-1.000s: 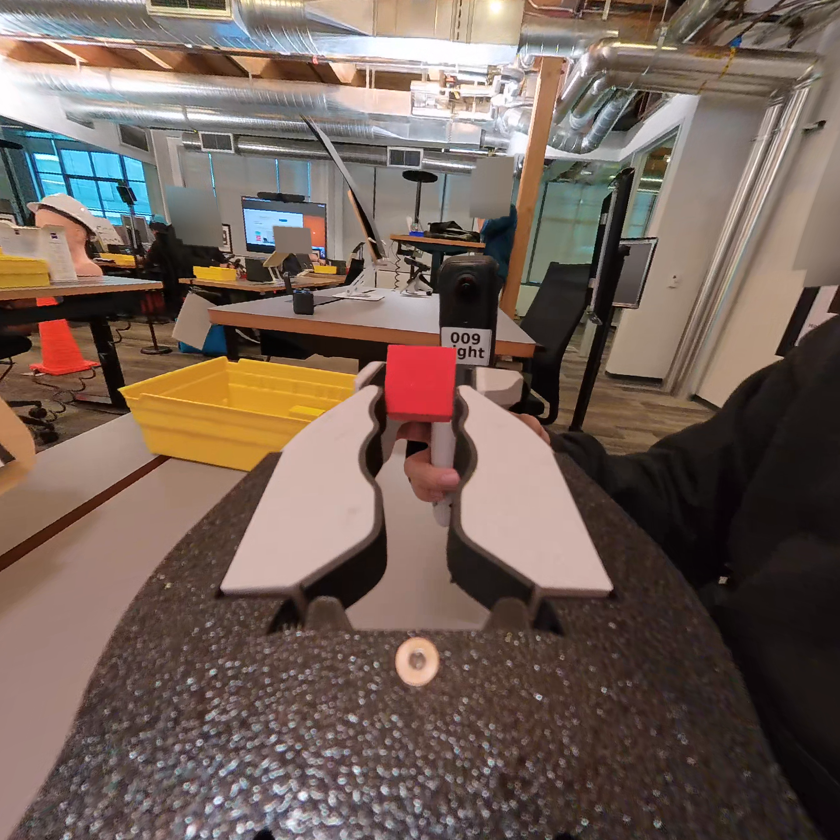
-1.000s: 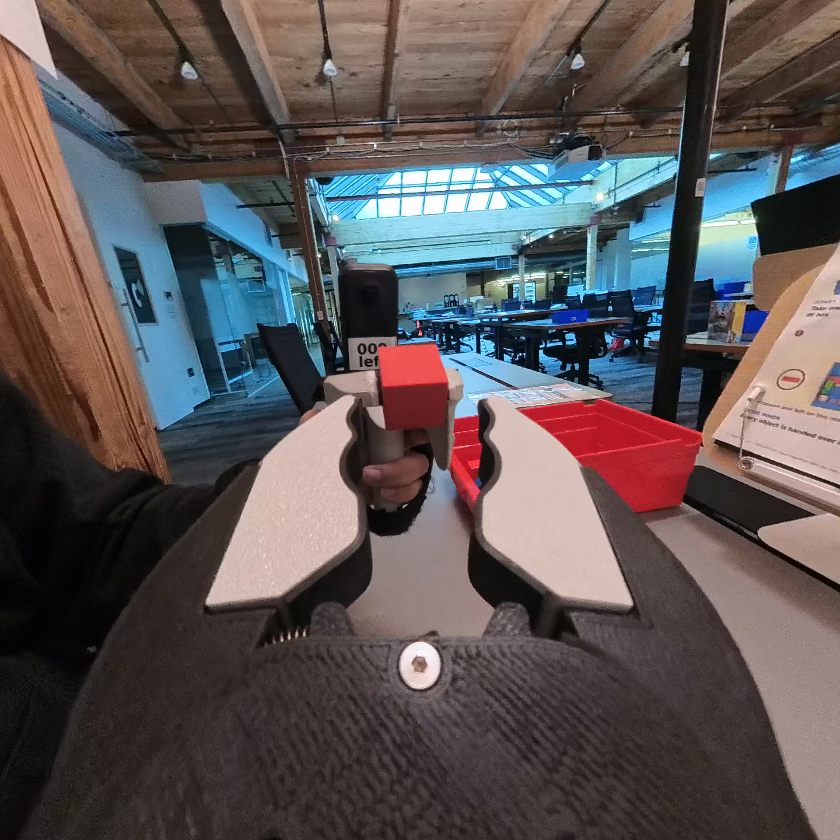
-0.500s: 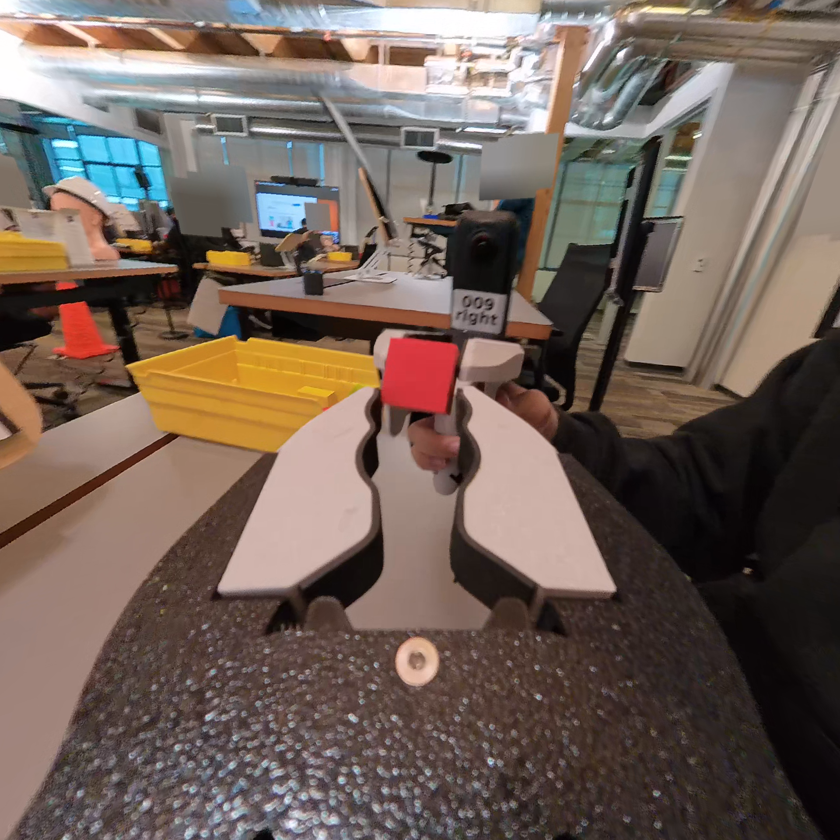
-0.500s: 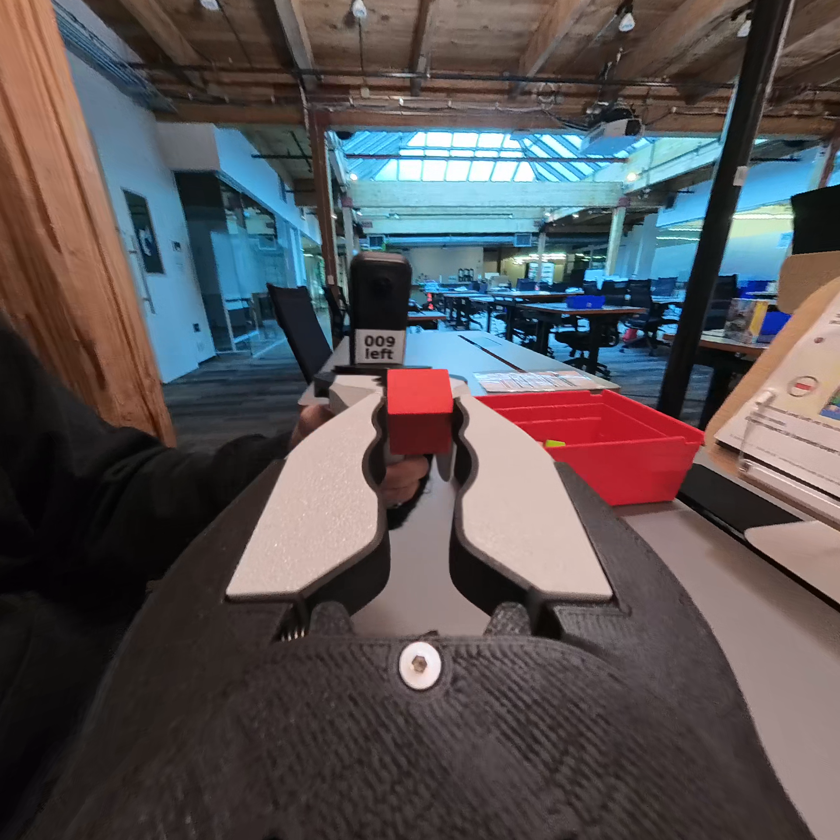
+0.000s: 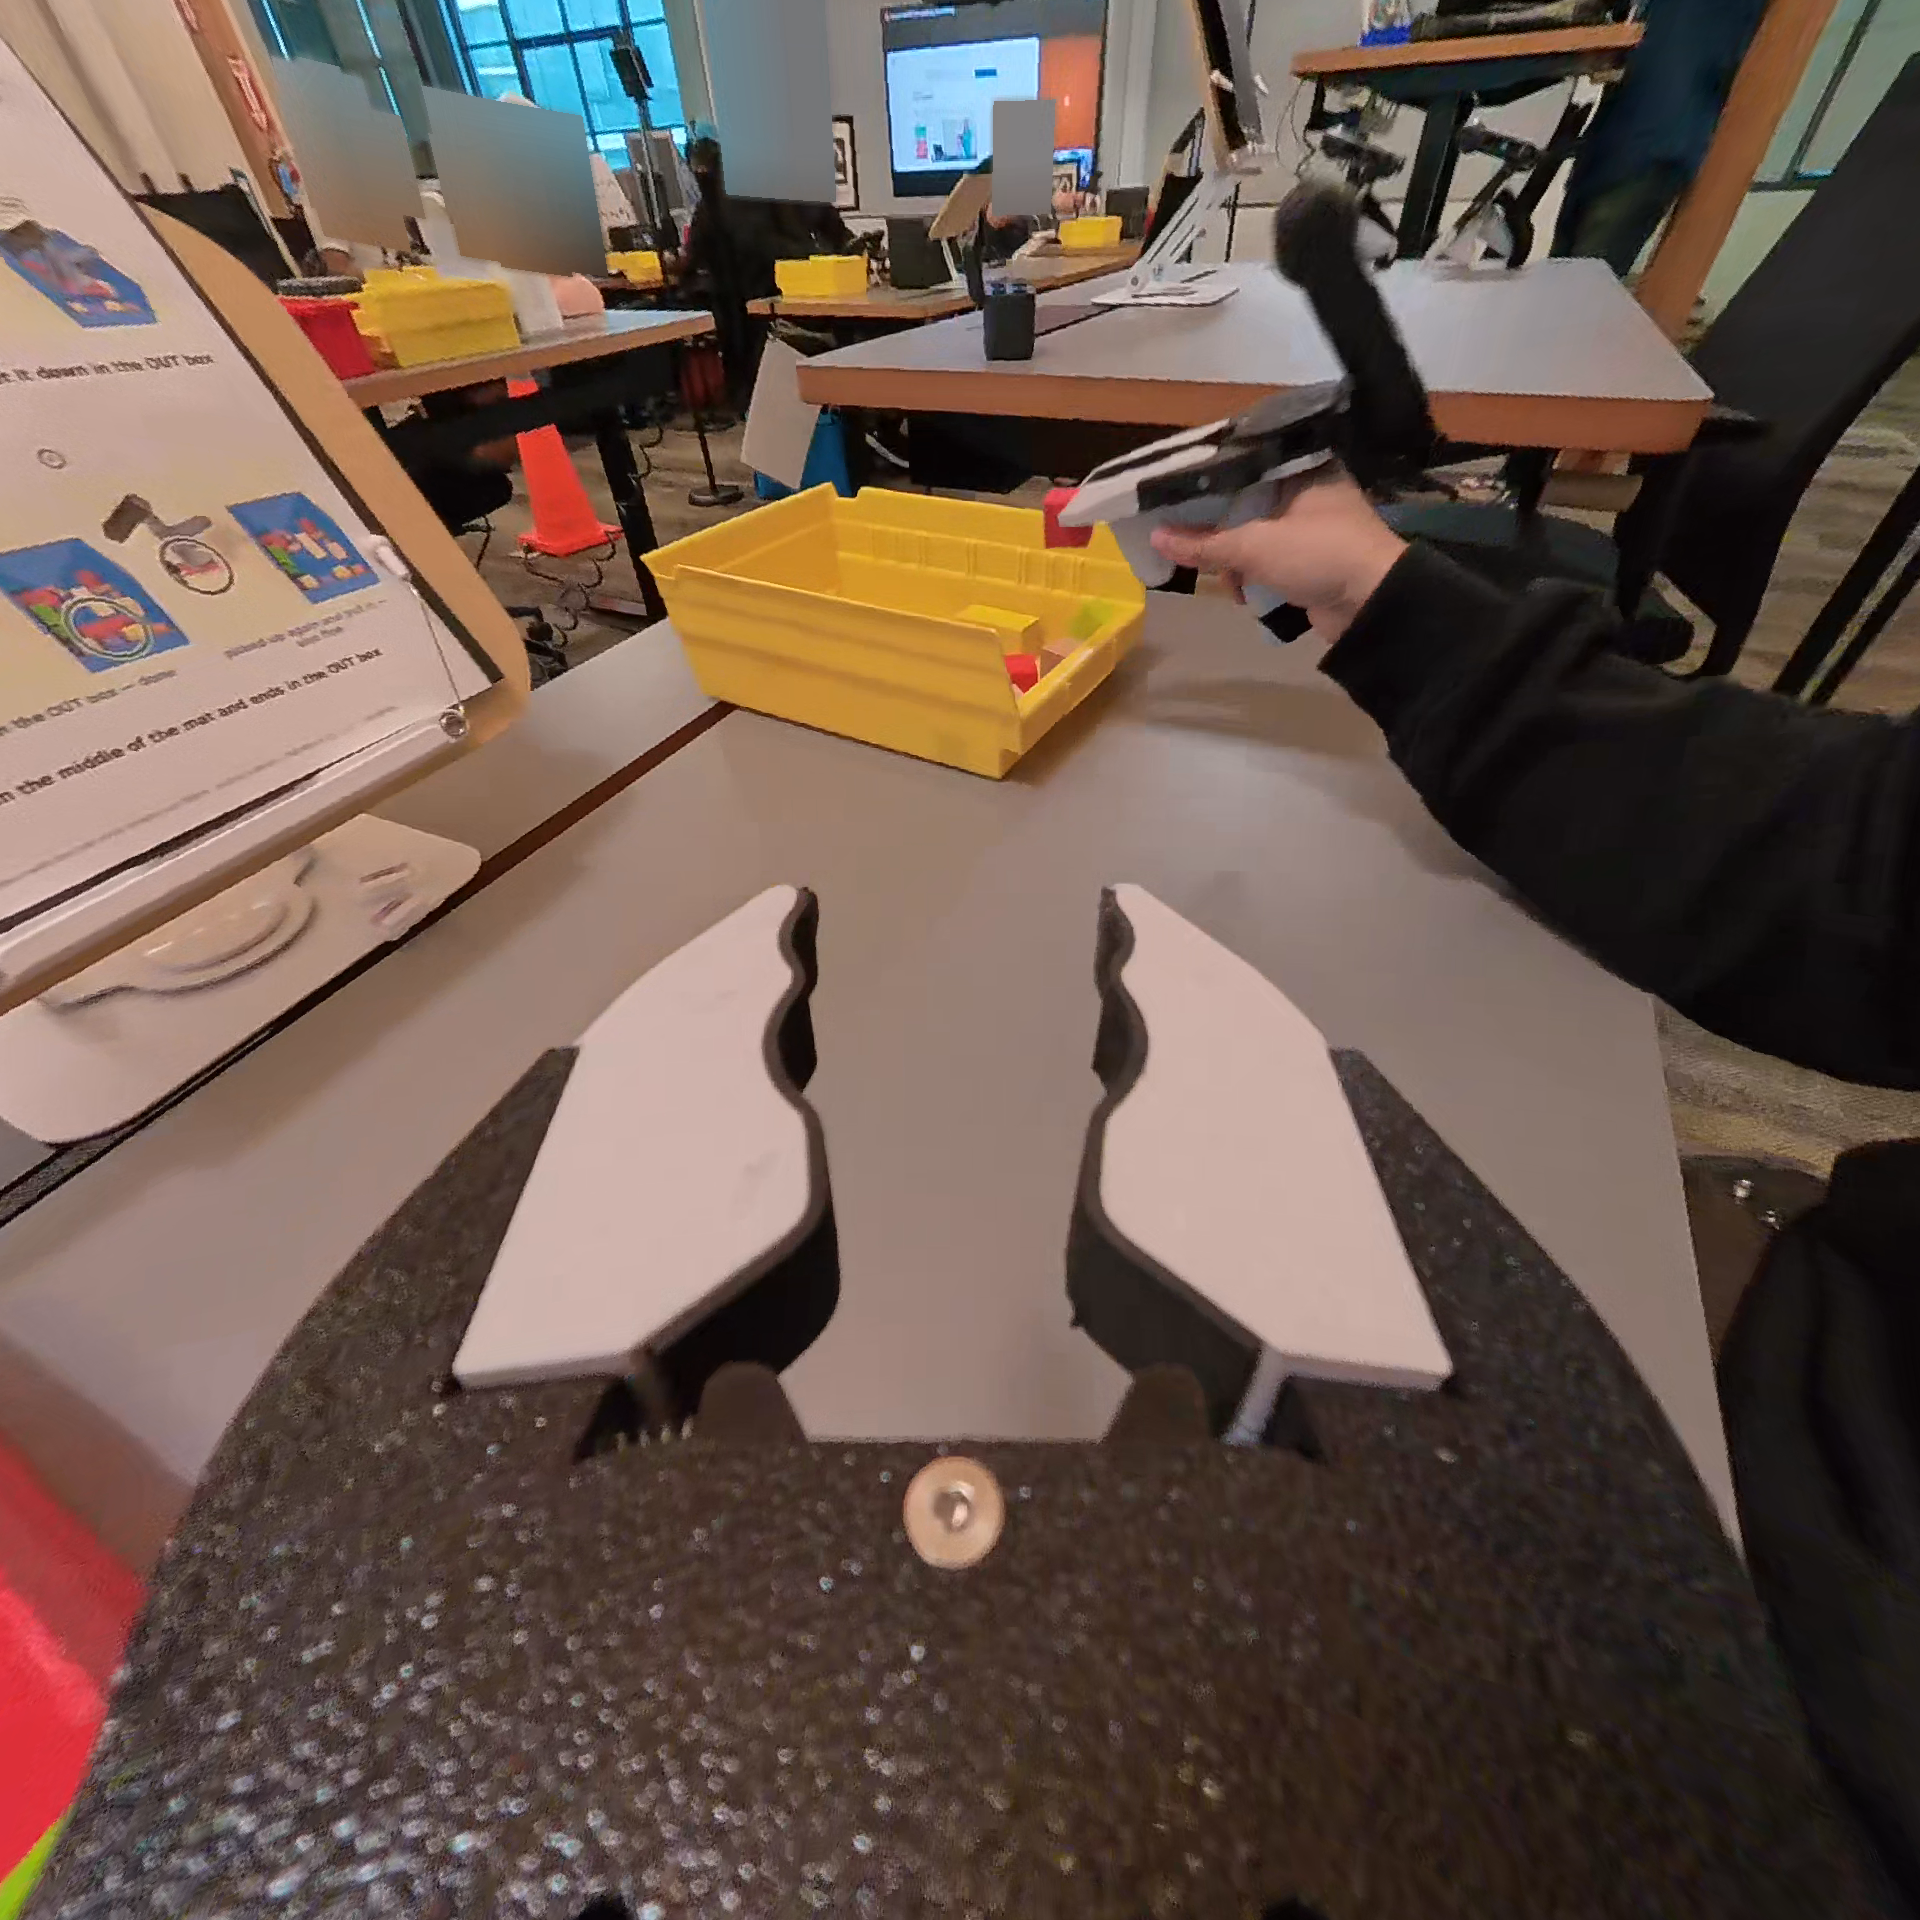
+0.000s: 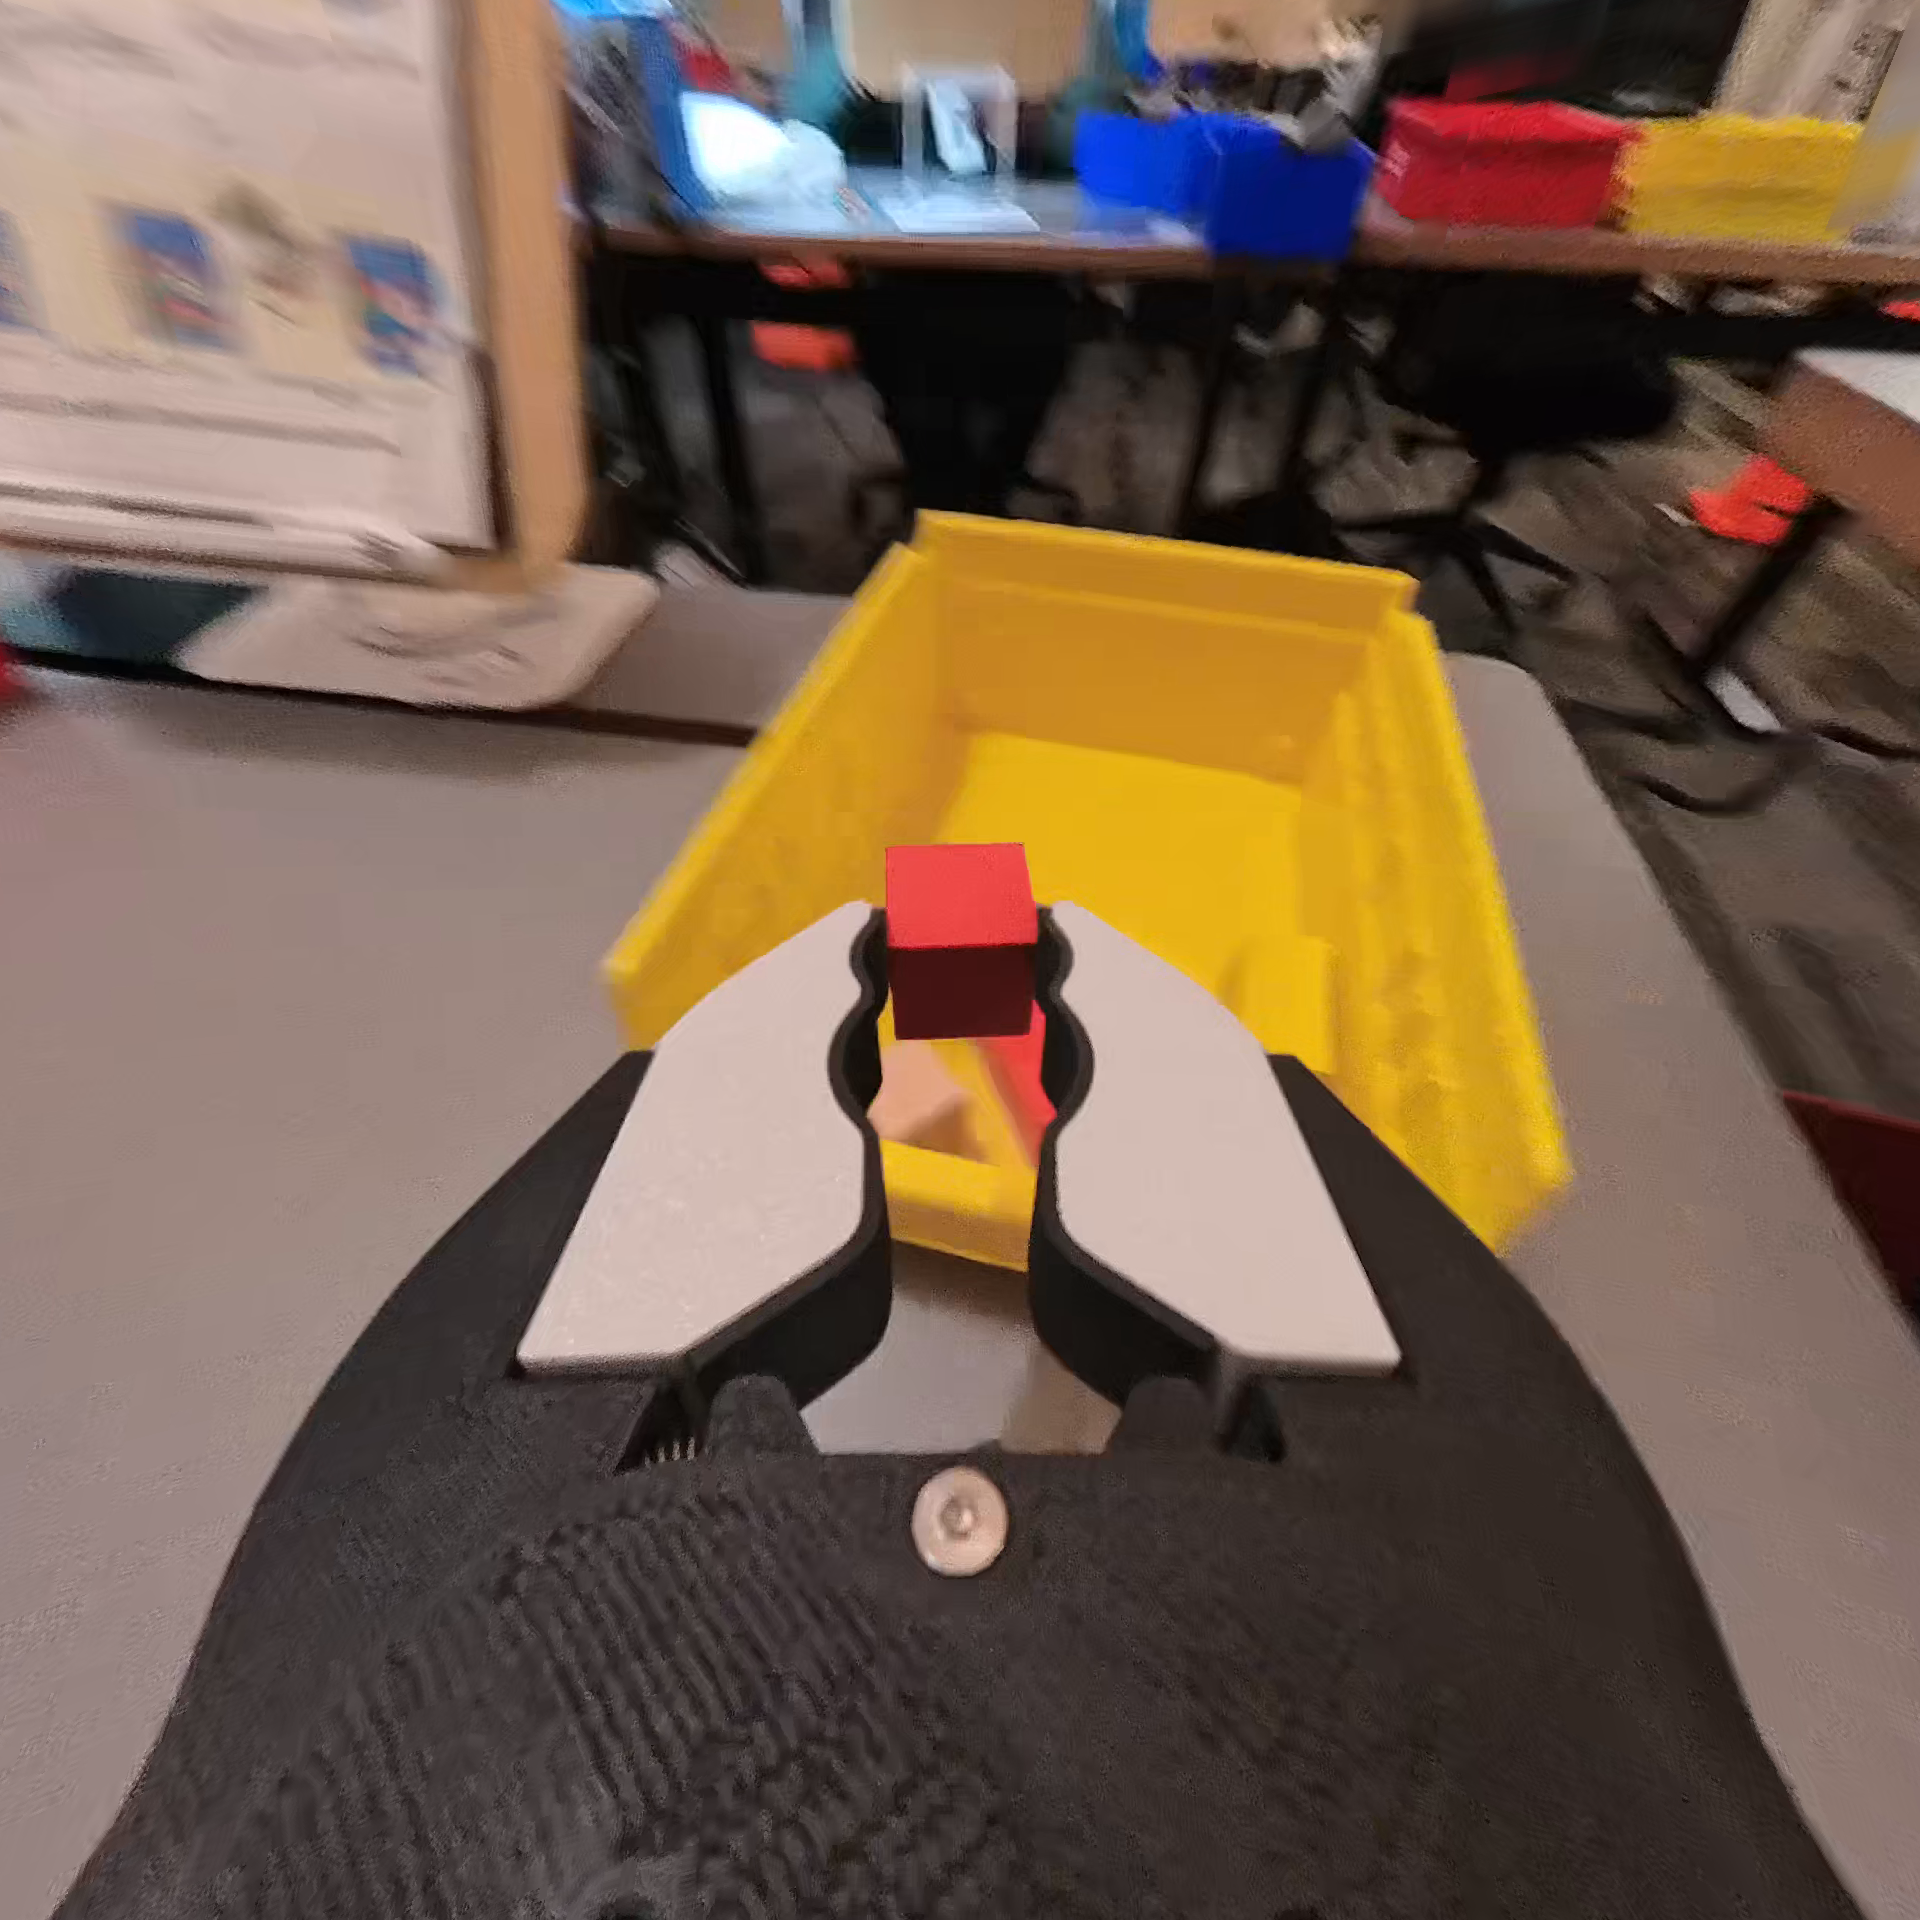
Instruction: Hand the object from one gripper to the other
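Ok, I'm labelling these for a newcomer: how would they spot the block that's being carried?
Find the yellow bin on the grey table. Above its near end are the right tongs, pads pressed on a red cube. Unlike the blocks lying in the bin, this one is held in the air.

Beyond the fingertips in the right wrist view, heavy motion blur — instruction board (image 6: 239, 281), far bench bins (image 6: 1496, 171) and floor clutter all smeared past reading. Below the clamped red cube (image 6: 961, 940), bin contents mostly masked by the fingers (image 6: 748, 1132): only a tan piece (image 6: 920, 1107) and a red sliver showing. Left of the open left jaws, a blurred red patch (image 5: 47, 1621) cut by the frame edge — unidentifiable. Far ahead and right, cube (image 5: 1065, 520) partly covered by the other gripper's fingers.
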{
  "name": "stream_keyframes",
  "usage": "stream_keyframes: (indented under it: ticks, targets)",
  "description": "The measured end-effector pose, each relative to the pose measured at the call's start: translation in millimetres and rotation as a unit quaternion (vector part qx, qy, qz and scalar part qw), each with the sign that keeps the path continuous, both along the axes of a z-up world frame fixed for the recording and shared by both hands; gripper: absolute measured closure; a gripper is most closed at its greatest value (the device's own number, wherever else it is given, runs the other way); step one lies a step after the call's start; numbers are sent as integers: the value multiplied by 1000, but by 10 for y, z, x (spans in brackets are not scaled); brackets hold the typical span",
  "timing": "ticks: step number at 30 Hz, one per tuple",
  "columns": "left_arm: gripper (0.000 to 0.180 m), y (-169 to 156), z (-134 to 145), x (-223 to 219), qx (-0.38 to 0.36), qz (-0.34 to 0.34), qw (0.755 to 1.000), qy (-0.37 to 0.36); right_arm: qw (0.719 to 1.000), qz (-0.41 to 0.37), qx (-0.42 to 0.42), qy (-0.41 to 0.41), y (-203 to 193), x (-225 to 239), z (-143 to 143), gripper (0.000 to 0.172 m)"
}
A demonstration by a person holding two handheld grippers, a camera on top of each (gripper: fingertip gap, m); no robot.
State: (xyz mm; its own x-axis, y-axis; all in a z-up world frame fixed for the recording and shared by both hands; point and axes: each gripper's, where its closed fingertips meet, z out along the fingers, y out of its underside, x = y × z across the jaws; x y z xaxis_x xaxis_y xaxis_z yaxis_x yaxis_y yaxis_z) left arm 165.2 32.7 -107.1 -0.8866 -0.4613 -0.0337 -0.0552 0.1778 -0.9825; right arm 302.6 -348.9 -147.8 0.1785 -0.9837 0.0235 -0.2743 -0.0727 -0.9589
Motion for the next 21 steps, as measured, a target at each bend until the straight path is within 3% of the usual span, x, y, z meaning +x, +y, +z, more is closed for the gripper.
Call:
stream_keyframes:
  ticks: [4,7,13,17,21]
  targets:
    - [133,102,16,4,-19,2,1000,6,994,-49,-60,77,-427,291,-286,145]
    - [131,250,-15,37,4,17,1000,13,987,-55,-93,120,-534,501,-421,145]
    - [131,931,59,171,56,131,990,-17,975,-70,-135,164,-560,678,-609,144]
    - [131,1488,83,256,92,202,975,-29,979,-76,-118,150,-494,599,-567,121]
    - [127,1905,-72,377,188,195,963,-15,982,-81,-128,115,-384,336,-363,93]
